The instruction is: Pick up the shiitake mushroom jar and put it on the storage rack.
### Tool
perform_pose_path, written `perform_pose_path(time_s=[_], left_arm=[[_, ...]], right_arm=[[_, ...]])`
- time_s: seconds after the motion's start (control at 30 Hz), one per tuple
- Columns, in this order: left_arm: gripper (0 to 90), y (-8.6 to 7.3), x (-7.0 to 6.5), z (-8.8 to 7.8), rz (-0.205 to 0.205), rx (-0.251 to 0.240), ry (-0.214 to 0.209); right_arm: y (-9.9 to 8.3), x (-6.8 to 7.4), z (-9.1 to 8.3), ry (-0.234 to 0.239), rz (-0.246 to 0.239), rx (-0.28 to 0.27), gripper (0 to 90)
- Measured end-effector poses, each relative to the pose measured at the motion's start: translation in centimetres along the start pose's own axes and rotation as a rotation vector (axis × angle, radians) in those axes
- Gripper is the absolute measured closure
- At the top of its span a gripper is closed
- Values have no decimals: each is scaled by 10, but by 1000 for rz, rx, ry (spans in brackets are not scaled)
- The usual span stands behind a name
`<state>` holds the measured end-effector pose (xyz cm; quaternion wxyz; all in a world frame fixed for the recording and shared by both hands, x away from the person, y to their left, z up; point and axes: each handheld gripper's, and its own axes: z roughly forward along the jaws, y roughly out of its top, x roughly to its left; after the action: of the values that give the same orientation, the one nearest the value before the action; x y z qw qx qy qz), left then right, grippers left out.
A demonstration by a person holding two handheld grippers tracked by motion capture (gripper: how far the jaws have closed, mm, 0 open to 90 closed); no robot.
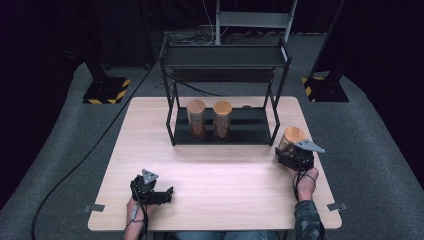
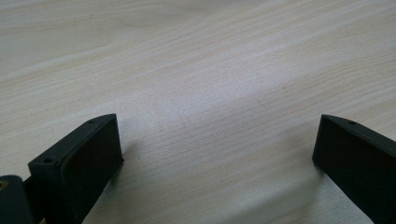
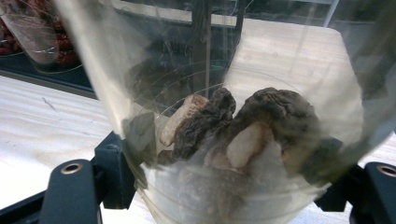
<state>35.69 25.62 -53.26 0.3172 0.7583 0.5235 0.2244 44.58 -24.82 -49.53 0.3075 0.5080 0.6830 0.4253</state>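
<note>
A clear glass jar (image 1: 292, 137) with a wooden lid stands at the table's right, just outside the black rack's right front leg. My right gripper (image 1: 290, 151) is shut on it low on its wall. In the right gripper view the jar (image 3: 261, 60) sits between the jaws and holds dried brown mushrooms (image 3: 243, 126); the right gripper (image 3: 224, 177) clamps it from both sides. My left gripper (image 1: 169, 193) rests near the front left of the wooden table (image 1: 215, 170). Over bare wood, the left gripper (image 2: 217, 126) stands open with nothing between its jaws.
A black two-tier rack (image 1: 225, 57) stands at the back middle of the table. Its lower shelf (image 1: 250, 131) carries two lidded jars (image 1: 196, 118) (image 1: 222, 119) side by side at its left half. A jar of reddish contents (image 3: 42, 37) shows far off.
</note>
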Motion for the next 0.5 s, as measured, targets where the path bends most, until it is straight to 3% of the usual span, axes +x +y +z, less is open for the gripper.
perform_pose_path(time_s=[0.5], left_arm=[[7, 0, 0, 0, 0, 0, 0]], right_arm=[[3, 8, -4, 21, -16, -11, 250]])
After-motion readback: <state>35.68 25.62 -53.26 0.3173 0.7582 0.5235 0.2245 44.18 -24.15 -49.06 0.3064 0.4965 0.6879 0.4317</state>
